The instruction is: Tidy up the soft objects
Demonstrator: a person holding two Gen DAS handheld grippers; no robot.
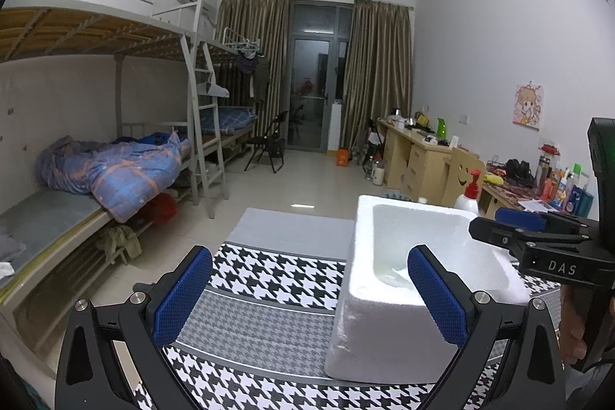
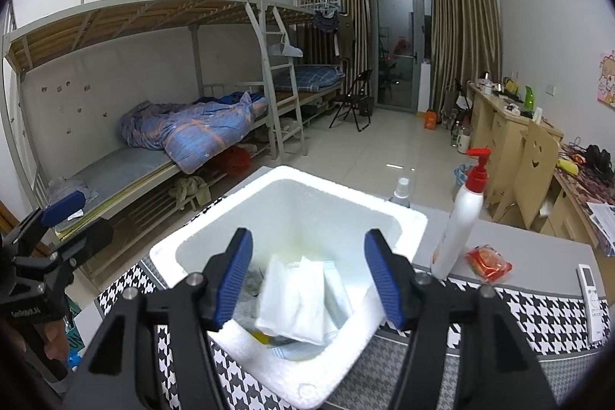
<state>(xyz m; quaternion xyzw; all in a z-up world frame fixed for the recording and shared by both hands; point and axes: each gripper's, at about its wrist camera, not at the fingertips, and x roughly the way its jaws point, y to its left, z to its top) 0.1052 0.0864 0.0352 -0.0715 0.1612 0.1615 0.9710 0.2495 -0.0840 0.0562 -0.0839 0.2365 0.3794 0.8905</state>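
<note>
While both grippers hang over the table, neither has anything clamped. R gripper (image 2: 308, 279): jaws apart, blue pads (image 2: 235, 279) either side of the box (image 2: 399, 218) opening, nothing between them; it sits above the box pointing down into it. Box = white foam, open top, standing on a houndstooth cloth (image 2: 538, 317). Soft stuff is inside the box: a white packet (image 2: 294, 302) on top, slightly blurred, leaning w/ its upper edge toward the far wall; more pale packs under/behind it, something grey at the left, a bit of yellow at the near bottom. Can't tell exact count. L gripper (image 1: 309, 294): jaws wide apart, empty, just left of the box over the cloth; its right pad (image 1: 438, 294) overlaps the box's near-left rim in view, contact unclear. From the L cam the box (image 1: 357, 294) interior looks mostly bare white, contents hidden by the wall. R gripper (image 1: 511, 233) shows at right edge of the L cam, over the box's far-right corner, hand (image 1: 572, 325) on its grip. L gripper (image 2: 57, 218) shows at left edge of the R cam, well left of the box. On table right of the box: pump bottle (image 2: 457, 218) w/ red top, upright, just beside the box corner; red packet (image 2: 488, 262) by its base; remote (image 2: 594, 298) at the far right on the cloth edge; small spray bottle (image 2: 401, 191) behind the box. Bg: bunk beds (image 2: 153, 25) w/ blue quilt (image 2: 192, 129), desk (image 2: 499, 118), curtains.
</note>
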